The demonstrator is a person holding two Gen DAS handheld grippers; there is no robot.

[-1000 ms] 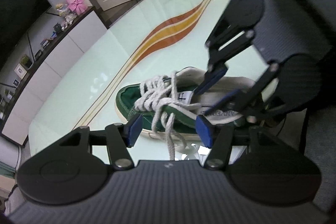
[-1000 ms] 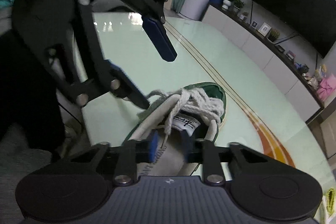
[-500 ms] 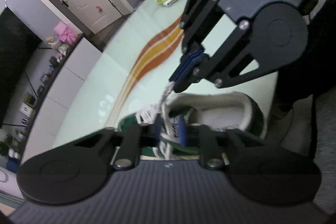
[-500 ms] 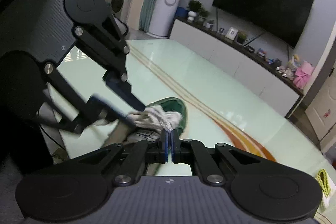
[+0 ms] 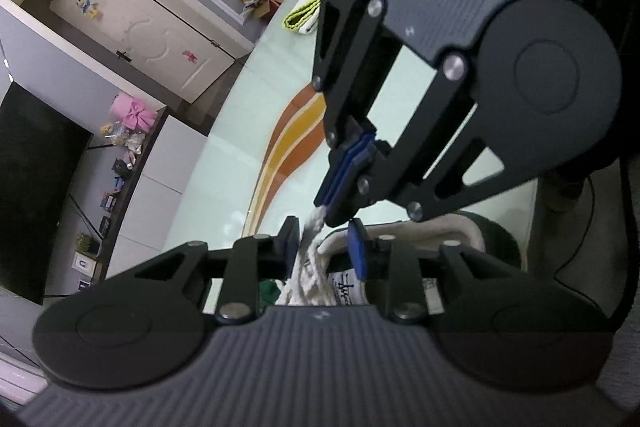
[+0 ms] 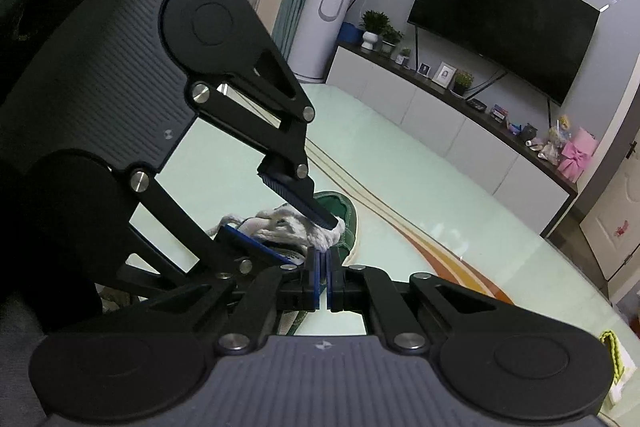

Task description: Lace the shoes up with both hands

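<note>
On the pale table (image 6: 420, 187) sits our green shoe (image 6: 344, 219). Our right hand-held gripper (image 5: 332, 205) pinches a white lace (image 5: 314, 223); our left hand-held gripper (image 5: 324, 247) straddles it, spread. Pulling unevenly could slip the lace free.

Each fisheye rides low behind its own hand-held gripper, the left hand-held gripper (image 5: 323, 251) view facing the door, the right hand-held gripper (image 6: 323, 281) view facing the television, both close over the table (image 5: 224, 171), sharing the green shoe (image 6: 340, 223) and white lace (image 5: 310, 267).
</note>
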